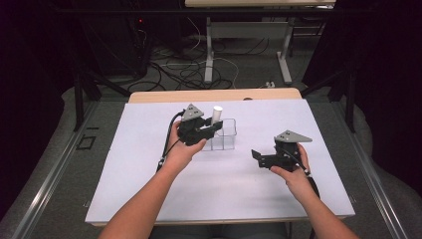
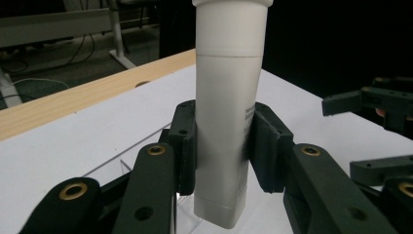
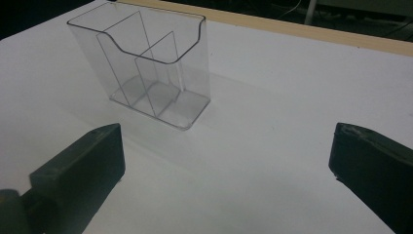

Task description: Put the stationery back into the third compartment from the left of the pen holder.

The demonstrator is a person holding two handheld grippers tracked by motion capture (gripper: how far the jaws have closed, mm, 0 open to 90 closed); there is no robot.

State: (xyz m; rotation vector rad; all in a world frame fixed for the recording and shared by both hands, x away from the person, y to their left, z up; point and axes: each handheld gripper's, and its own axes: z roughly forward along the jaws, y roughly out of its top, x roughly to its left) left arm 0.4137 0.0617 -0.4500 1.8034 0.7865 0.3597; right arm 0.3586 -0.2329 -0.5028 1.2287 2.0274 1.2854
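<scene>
Above the clear plastic divided organizer (image 1: 222, 135) on the white counter (image 1: 149, 189), my left claw (image 2: 221, 146) is clamped on an upright white squeeze tube (image 2: 228, 97). Well to that organizer's right, my right claw (image 3: 226, 165) gapes wide, holding nothing.

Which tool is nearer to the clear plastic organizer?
Left. The left tool, holding a white tube upright, is right at the clear plastic organizer; the right tool stands open, off to the organizer's right over the table.
</scene>
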